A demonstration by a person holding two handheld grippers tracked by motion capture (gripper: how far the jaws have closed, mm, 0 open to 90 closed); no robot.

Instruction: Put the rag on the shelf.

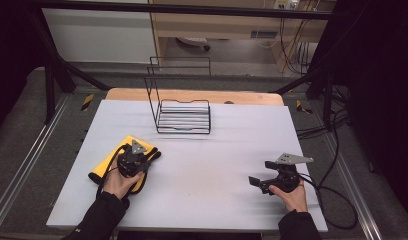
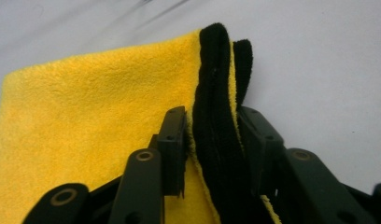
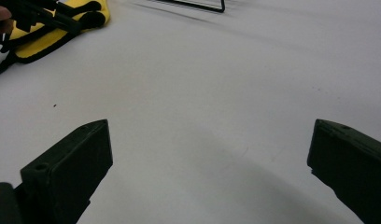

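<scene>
A: How far is the work advancing?

B: The left gripper (image 2: 212, 140) is clamping its jaws on the black-edged fold of the yellow cloth (image 2: 86, 121), which is lying flat on the table (image 1: 202, 170). The grasp is made; the lifting is pending.

A: And the other?

B: The right gripper (image 3: 209, 158) is idling, jaws wide apart over bare table, the cloth well beyond them near the wire rack (image 1: 184, 117).

Wire rack (image 1: 182, 107) blocks the far table (image 1: 217, 165); middle lies open.
</scene>
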